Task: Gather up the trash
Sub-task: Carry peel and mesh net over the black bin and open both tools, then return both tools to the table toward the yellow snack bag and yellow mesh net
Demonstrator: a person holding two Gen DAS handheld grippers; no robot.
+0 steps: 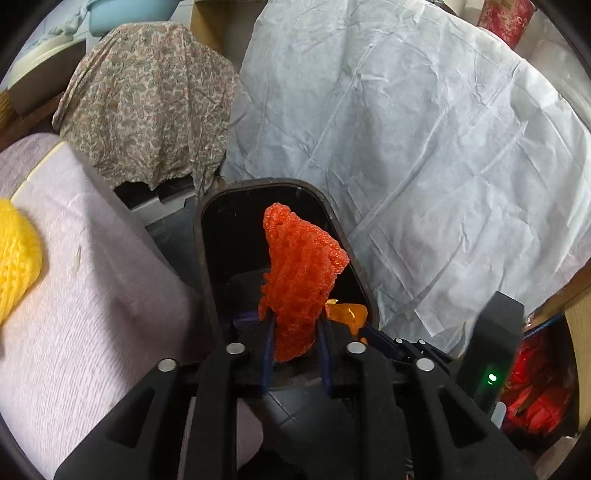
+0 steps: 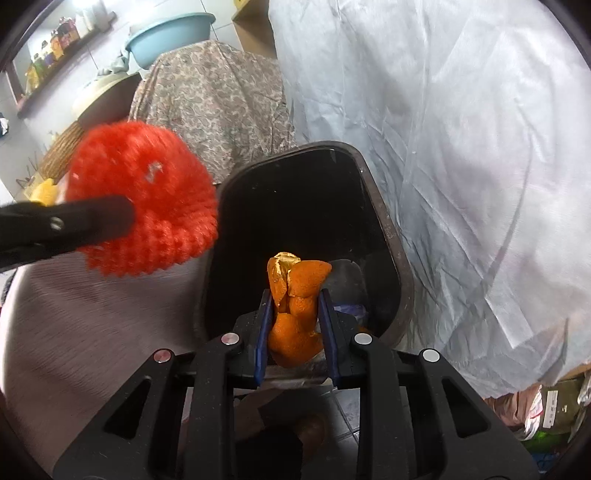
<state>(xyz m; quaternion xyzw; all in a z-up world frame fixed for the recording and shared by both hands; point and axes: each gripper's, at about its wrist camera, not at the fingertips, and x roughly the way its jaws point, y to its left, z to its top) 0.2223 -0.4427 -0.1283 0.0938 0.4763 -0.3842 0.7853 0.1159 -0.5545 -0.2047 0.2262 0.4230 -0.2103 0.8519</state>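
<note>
My left gripper [image 1: 295,321] is shut on a red foam fruit net [image 1: 301,273] and holds it over the open mouth of a black trash bin [image 1: 210,236]. The net also shows in the right wrist view [image 2: 144,195], at the bin's left rim, with the left gripper's finger [image 2: 74,221] across it. My right gripper [image 2: 293,299] is shut on orange peel [image 2: 295,310] and holds it above the bin [image 2: 388,229]. The peel shows in the left wrist view [image 1: 347,314] beside the net. A yellow foam net [image 1: 16,254] lies on the lilac-covered surface at left.
A lilac cloth-covered surface [image 1: 92,295] lies left of the bin. A paisley cloth [image 1: 147,99] drapes something behind it. A large white sheet [image 1: 424,147] hangs to the right. A blue basin [image 2: 170,33] stands at the back. Red bags [image 1: 535,387] sit at lower right.
</note>
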